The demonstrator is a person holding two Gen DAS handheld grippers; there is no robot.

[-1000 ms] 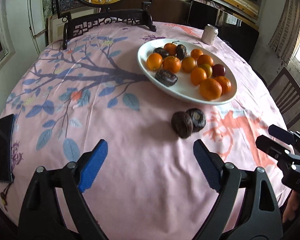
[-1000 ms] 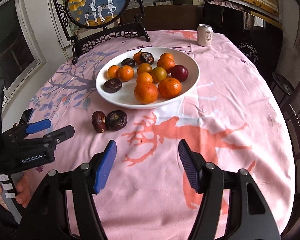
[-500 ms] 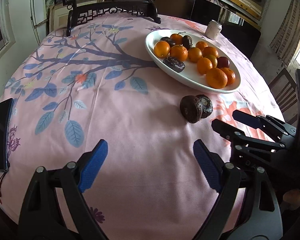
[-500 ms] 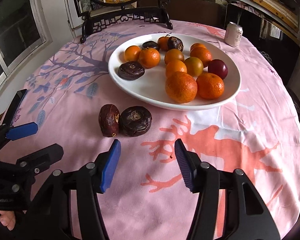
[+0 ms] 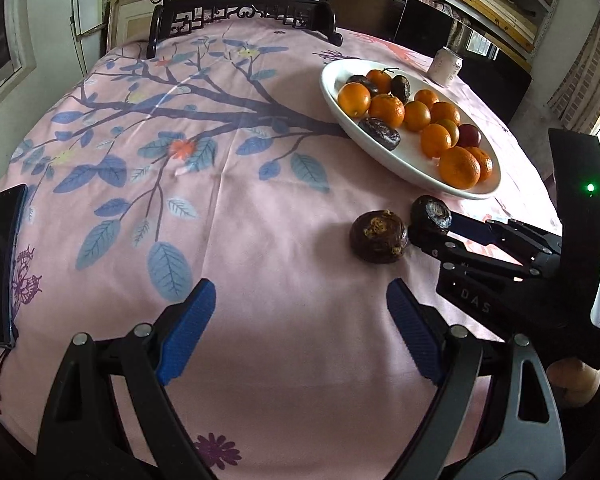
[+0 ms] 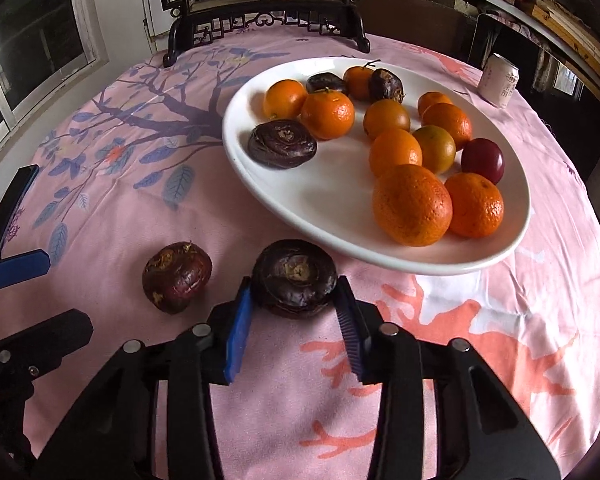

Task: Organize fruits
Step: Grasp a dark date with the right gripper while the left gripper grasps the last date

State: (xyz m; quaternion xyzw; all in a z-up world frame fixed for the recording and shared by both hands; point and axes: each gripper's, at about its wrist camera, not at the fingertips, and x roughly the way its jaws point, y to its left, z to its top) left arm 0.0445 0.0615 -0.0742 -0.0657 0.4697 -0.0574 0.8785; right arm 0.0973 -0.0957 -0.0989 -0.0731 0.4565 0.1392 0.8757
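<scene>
**Right jaws closed in on a dark fruit by the plate; left jaws wide, empty**

Right wrist view: dark wrinkled fruit sat on the pink tablecloth, lower centre of frame, just below the near rim of the white plate. Right gripper had been closing; its jaws now sat tight on both flanks of that fruit. The blue pads met its sides, so it read as gripped. Fruit was on the cloth, not lifted as far as I could tell.

Second dark fruit lay to its left, near but apart, outside the jaws.

The plate filled the upper right of that frame: a batch of oranges, three more dark fruits toward its left and far side, one red plum-like fruit at the right.

Left wrist view: same pair showed centre right, the nearer one free on the cloth, the other at the tips of the right gripper, which came in from the right edge. Left gripper sat at bottom centre, jaws spread wide, nothing between them, only bare cloth; pads touched no fruit.

Outer bits: a can at upper right beyond the plate, a dark carved stand at top centre, a phone flat at the left edge of the cloth.
</scene>
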